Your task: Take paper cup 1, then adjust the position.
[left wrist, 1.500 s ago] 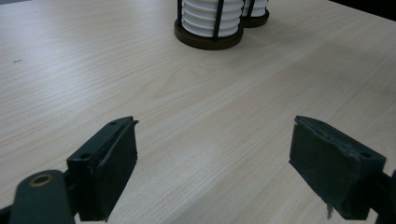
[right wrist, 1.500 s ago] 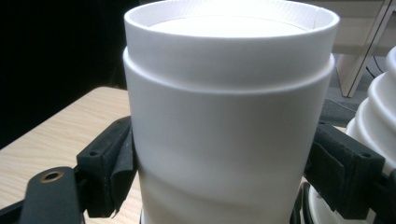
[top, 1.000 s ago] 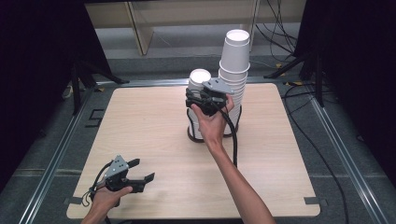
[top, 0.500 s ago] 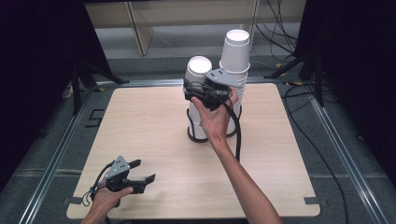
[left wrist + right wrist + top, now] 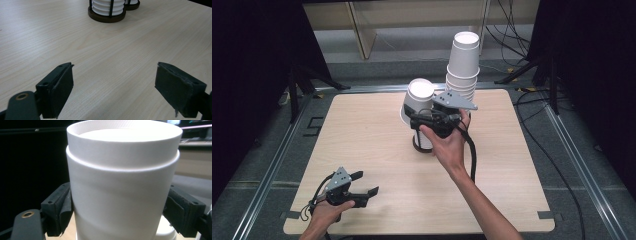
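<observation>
An upside-down white paper cup (image 5: 419, 100) is held above a short stack of cups in a dark ring holder (image 5: 422, 146) at the middle of the table. My right gripper (image 5: 424, 120) is shut on this cup's side, and the cup tilts slightly left. In the right gripper view the cup (image 5: 122, 185) sits between both pads (image 5: 61, 212). A taller stack of white cups (image 5: 463, 65) stands just behind to the right. My left gripper (image 5: 368, 183) rests near the front left edge, open, with bare wood between its jaws (image 5: 115, 85).
The light wooden table (image 5: 362, 130) has a metal frame around it. In the left gripper view the two ring holders (image 5: 107, 11) stand far ahead. A black cable (image 5: 472, 155) hangs from the right gripper along the forearm. Black stands and cables lie on the floor behind.
The right gripper has lifted the white cup up and to the left, away from the stack below it. The left gripper has stayed in place.
</observation>
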Available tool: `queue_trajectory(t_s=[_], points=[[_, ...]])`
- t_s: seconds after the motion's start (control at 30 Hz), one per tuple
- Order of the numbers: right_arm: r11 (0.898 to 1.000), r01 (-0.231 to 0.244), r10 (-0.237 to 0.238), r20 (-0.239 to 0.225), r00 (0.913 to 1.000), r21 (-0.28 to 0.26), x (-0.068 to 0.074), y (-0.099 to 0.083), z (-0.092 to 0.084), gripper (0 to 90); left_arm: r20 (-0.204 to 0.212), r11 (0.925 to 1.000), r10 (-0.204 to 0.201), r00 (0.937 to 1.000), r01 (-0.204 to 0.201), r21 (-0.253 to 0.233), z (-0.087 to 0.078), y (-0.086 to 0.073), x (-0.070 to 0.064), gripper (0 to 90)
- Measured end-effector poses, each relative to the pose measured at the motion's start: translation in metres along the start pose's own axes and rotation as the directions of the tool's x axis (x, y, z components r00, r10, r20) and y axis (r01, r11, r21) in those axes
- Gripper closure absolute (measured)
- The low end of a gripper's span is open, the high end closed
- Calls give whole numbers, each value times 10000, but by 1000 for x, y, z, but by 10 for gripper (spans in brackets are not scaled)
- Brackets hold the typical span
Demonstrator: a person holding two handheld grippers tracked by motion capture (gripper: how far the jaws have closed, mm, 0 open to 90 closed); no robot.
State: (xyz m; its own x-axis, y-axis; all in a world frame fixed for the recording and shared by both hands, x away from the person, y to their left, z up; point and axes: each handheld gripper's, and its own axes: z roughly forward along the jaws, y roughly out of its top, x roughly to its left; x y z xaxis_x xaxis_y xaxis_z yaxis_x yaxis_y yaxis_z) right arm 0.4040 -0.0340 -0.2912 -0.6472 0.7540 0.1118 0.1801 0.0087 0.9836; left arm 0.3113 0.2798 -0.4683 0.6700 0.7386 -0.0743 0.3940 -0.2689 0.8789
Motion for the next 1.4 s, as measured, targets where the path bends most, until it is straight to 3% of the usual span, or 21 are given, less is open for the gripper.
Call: queue_trajectory(t_s=[0.1,0.13,0.2,0.23,0.27,0.3,0.43,0.47,0.63,0.7,0.8,0.87,0.9,0.93,1.03,1.07,1.17,1.2,1.23,1.3,1.4], points=[[9992,-140,153,-357,9992,378,2,-15,-2,180,18,10000,-17,10000,17,-12,0,0,0,148],[9994,125,-112,-409,9991,319,1,-20,-2,180,26,10000,-16,10000,16,-39,1,0,0,148],[9989,-115,153,-827,9965,461,2,-32,-2,180,18,10000,-17,10000,17,-40,1,0,0,148],[9989,121,-82,-842,9964,449,1,-36,-2,180,20,10000,-2,10000,2,-30,0,0,0,148],[9978,-91,153,-948,9954,657,3,-41,-2,180,28,10000,-3,10000,3,-39,1,0,0,148],[9976,125,-53,-1036,9946,681,3,-46,-3,180,25,10000,-11,10000,11,-40,1,0,0,148],[9935,-165,336,-1513,9879,1128,7,-60,-3,180,105,9999,-42,9999,44,-159,1,0,0,148],[9947,155,-7,-1446,9895,1015,6,-62,-3,180,123,9998,-87,9999,89,-186,1,0,0,148],[9896,39,224,-1809,9832,1438,11,-74,-3,180,19,10000,15,10000,-15,-82,-2,1,0,148],[9915,156,93,-1891,9819,1295,10,-79,-2,180,161,9995,-25,9999,30,-313,0,1,0,148],[9876,-146,467,-2039,9779,1563,12,-86,-3,180,159,9992,-102,9998,108,-384,0,1,0,148],[9831,31,354,-2065,9778,1829,11,-91,-4,180,151,9992,-113,9998,119,-387,0,1,0,148],[9803,-282,714,-2174,9735,1956,12,-94,-4,180,160,9991,-118,9998,124,-398,0,1,0,148],[9837,-11,409,-2180,9751,1796,11,-97,-3,180,85,9997,-89,9999,91,-247,-2,1,0,148],[9790,-210,666,-2207,9731,2026,11,-104,-3,180,72,9995,-89,9999,91,-301,-3,1,-1,148],[9815,127,316,-2272,9733,1910,9,-105,-1,180,77,9994,-159,9998,161,-322,-3,0,-1,148],[9717,-368,902,-2223,9708,2335,13,-107,-4,180,188,9984,-107,9998,117,-561,-2,1,0,148],[9740,-241,789,-2377,9681,2253,13,-108,-3,180,97,9994,-42,9999,45,-341,-4,1,-1,148],[9801,-16,487,-2331,9712,1985,12,-109,-2,180,152,9992,-66,9999,72,-404,-4,0,-1,148],[9721,-445,1026,-2470,9636,2303,17,-110,-3,180,302,9982,-83,9995,101,-599,-4,0,-1,148],[9754,-158,755,-2656,9611,2198,21,-113,-1,180,426,9965,-53,9991,88,-834,-4,2,-2,148]])
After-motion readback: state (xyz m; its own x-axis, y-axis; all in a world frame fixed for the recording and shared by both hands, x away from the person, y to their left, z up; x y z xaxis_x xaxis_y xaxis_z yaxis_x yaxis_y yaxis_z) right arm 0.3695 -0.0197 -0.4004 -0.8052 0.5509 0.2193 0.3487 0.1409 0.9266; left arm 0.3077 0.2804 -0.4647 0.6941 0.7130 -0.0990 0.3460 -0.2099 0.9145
